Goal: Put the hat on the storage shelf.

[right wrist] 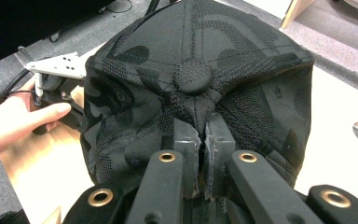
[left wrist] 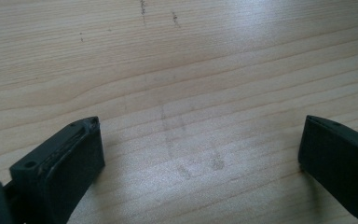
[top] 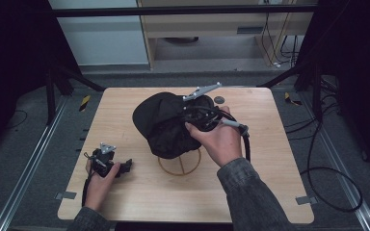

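Directly beneath the right tool (top: pixel 200 114), near the far middle of the table (top: pixel 139 192), a black camouflage cap (top: pixel 161 122) is hanging crown-up, its lower edge just above a wooden ring stand (top: pixel 179 163). That tool is pinching a fold of crown fabric just below the top button (right wrist: pixel 193 77), jaws nearly together. Coming down onto the ring looks like the next step, so the ring sitting straight below matters most. Well off to the near left, the left tool (left wrist: pixel 200 149) is resting with jaws wide apart, holding nothing. No brand, label or writing is showing anywhere.
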The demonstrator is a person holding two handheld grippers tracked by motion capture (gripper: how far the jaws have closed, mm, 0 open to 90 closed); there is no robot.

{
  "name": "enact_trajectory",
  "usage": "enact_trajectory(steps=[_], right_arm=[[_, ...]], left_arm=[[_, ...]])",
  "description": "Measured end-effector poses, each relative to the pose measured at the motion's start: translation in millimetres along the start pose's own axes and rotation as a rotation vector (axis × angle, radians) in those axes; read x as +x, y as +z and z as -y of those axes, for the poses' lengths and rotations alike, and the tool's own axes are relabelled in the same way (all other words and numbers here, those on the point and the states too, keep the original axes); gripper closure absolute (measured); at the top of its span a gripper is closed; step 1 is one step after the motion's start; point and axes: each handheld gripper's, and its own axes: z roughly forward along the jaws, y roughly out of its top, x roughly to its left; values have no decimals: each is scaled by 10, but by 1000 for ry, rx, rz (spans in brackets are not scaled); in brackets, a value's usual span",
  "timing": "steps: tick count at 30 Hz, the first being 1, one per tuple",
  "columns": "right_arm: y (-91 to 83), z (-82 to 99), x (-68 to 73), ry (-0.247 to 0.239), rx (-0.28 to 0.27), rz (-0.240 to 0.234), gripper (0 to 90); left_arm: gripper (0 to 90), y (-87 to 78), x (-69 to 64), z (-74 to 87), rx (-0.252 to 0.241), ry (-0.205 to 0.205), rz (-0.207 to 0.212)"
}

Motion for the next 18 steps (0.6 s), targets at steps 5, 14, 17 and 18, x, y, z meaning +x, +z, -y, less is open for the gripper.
enact_trajectory(steps=[5, 14, 17, 18], right_arm=[[23, -11, -1, -1, -3, 2, 852], [35, -2, -40, 4, -26, -13, 821], [33, -4, -43, 6, -25, -16, 808], [32, -2, -45, 5, -30, -16, 798]], left_arm=[[0, 0, 0, 0, 0, 0, 0], [0, 0, 0, 0, 0, 0, 0], [0, 0, 0, 0, 0, 0, 0], [0, 0, 0, 0, 0, 0, 1]])
